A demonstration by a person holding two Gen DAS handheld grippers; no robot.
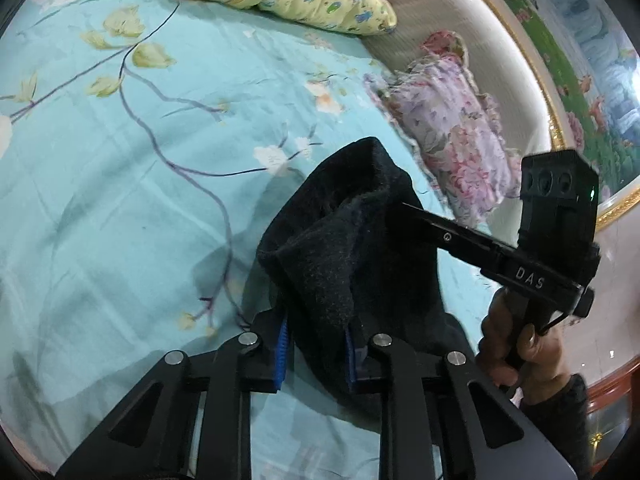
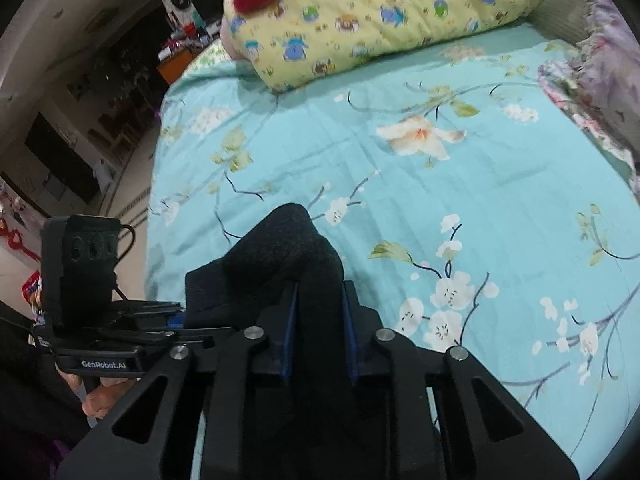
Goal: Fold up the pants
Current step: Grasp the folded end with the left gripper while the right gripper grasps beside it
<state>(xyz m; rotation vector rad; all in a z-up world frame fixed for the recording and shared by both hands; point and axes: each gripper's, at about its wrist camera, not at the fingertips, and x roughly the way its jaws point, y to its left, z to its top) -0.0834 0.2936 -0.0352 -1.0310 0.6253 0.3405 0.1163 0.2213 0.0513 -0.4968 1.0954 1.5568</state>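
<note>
Over a turquoise floral bedsheet [image 2: 460,184], both claws are clamped on dark pants [image 1: 340,248], which hang bunched between them just above the bed. Left gripper [image 1: 316,354] pinches a fold between blue pads; right gripper [image 2: 319,330] does likewise. "DAS" reads on the right gripper's body in the left view, "GenRobot.AI" on the left gripper's in the right view. Yellow cartoon-print pillow [image 2: 380,16] lies at the far end.
</note>
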